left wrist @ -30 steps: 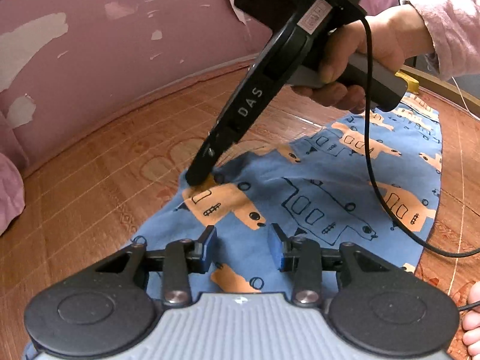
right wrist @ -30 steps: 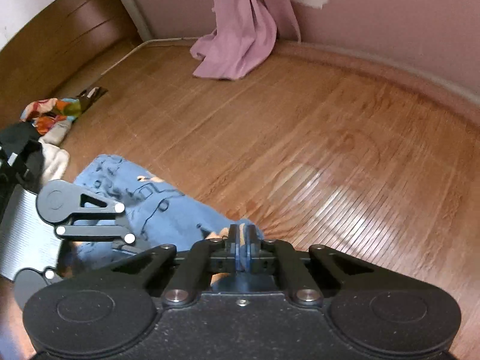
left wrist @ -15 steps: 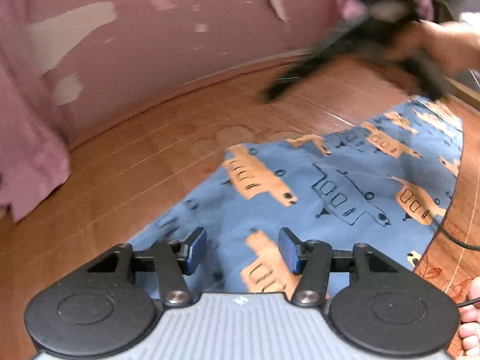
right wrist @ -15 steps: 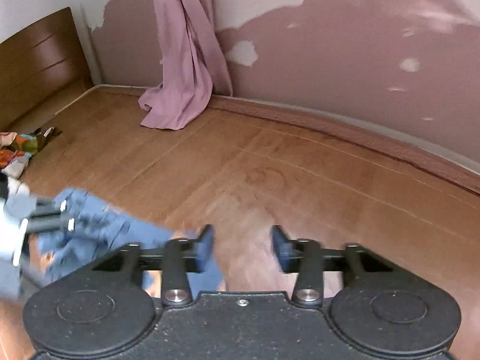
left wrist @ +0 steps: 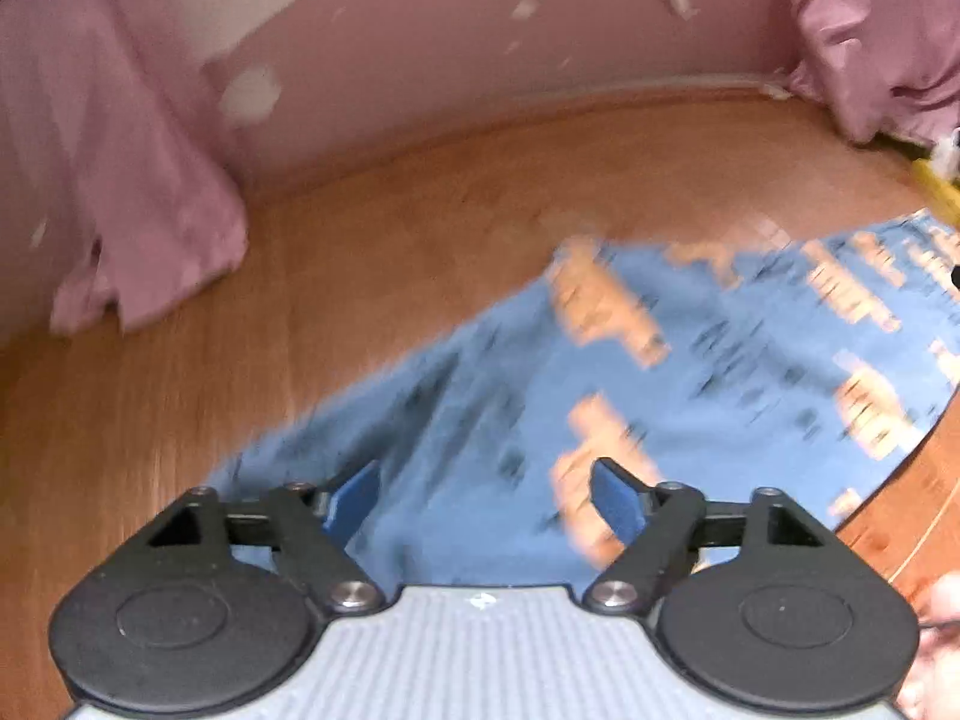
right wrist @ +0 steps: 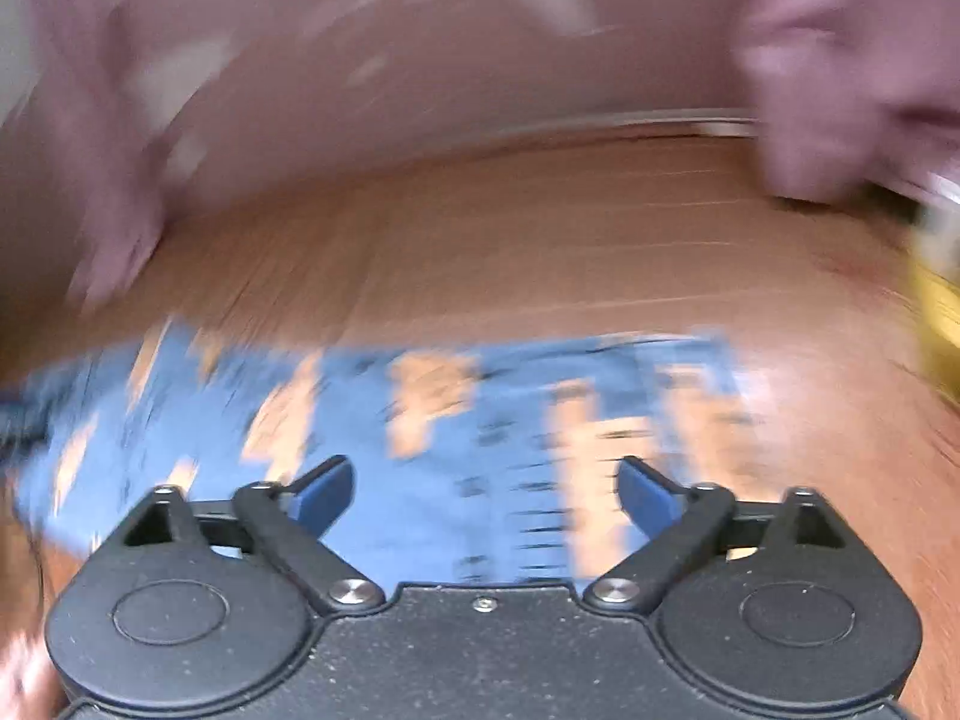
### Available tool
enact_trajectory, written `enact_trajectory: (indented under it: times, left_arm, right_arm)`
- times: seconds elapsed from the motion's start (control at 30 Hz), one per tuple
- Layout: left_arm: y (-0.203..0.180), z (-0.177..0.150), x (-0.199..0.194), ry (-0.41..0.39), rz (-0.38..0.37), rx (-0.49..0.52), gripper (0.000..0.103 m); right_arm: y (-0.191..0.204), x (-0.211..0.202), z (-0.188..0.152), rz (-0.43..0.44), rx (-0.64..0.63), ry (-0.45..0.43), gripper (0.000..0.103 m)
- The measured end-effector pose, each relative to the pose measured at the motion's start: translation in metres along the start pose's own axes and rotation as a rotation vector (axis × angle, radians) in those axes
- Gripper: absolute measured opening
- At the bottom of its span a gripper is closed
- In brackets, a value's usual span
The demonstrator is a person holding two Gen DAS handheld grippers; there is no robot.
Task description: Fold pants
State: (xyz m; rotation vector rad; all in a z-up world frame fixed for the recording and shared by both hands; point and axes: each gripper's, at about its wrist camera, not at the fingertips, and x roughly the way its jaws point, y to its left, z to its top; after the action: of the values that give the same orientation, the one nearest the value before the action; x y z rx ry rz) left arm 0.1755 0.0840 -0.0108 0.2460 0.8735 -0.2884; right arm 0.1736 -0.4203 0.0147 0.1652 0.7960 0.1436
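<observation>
pants (left wrist: 690, 360): blue, orange shapes, dark line drawings. tongs (left wrist: 486, 498) pads (left wrist: 354, 501): blue, on black linkages. wall (left wrist: 450, 60): pink, pale peeled patches. mat surface (left wrist: 390, 228): orange-brown.

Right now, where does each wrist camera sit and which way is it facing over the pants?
Left wrist: behind the open left gripper, facing across the blue pants and wooden floor to the pink wall; a blurred hand edge shows lower right.
Right wrist: behind the open right gripper, facing over the same pants toward the wall; heavily motion-blurred.
Shared: pants, floor, wall.
</observation>
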Motion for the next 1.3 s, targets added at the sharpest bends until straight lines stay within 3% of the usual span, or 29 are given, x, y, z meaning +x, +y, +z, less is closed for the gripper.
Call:
enact_trajectory:
  times: [0.03, 0.13, 0.33, 0.47, 0.63, 0.7, 0.83, 0.93, 1.1, 1.2, 1.3]
  left_arm:
    - [-0.009, 0.012, -0.002, -0.019, -0.009, 0.013, 0.096]
    - [-0.042, 0.052, -0.002, -0.032, -0.075, 0.047, 0.103]
    - [-0.150, 0.152, 0.025, 0.155, -0.208, 0.244, 0.103]
    - [-0.243, 0.208, 0.036, 0.232, -0.235, 0.518, 0.103]
    - [-0.333, 0.225, 0.050, 0.087, -0.324, 0.812, 0.103]
    - [-0.361, 0.223, 0.067, 0.056, -0.377, 0.898, 0.103]
    - [-0.382, 0.223, 0.104, 0.073, -0.472, 0.928, 0.094]
    - [-0.384, 0.227, 0.128, 0.107, -0.496, 0.885, 0.084]
    - [-0.382, 0.227, 0.155, 0.194, -0.586, 0.783, 0.070]
    - [-0.384, 0.225, 0.158, 0.206, -0.615, 0.777, 0.066]
    - [-0.387, 0.224, 0.159, 0.216, -0.635, 0.765, 0.053]
  right_arm:
    - [-0.012, -0.009, 0.001, -0.052, 0.058, -0.041, 0.102]
    - [-0.039, -0.019, -0.001, -0.166, 0.111, -0.081, 0.102]
    - [-0.062, -0.015, -0.014, -0.187, 0.007, -0.034, 0.102]
    - [-0.076, -0.011, -0.020, -0.112, 0.064, 0.017, 0.102]
    - [-0.096, -0.015, -0.015, 0.026, 0.184, 0.004, 0.102]
    - [-0.102, -0.010, -0.015, 0.067, 0.208, 0.023, 0.095]
    - [-0.102, -0.005, -0.018, 0.070, 0.187, 0.042, 0.084]
    - [-0.104, -0.004, -0.017, 0.073, 0.195, 0.031, 0.071]
    - [-0.118, -0.005, -0.020, 0.098, 0.276, 0.029, 0.039]
    - [-0.118, -0.005, -0.021, 0.099, 0.274, 0.034, 0.035]
    - [-0.117, -0.005, -0.022, 0.082, 0.265, 0.035, 0.026]
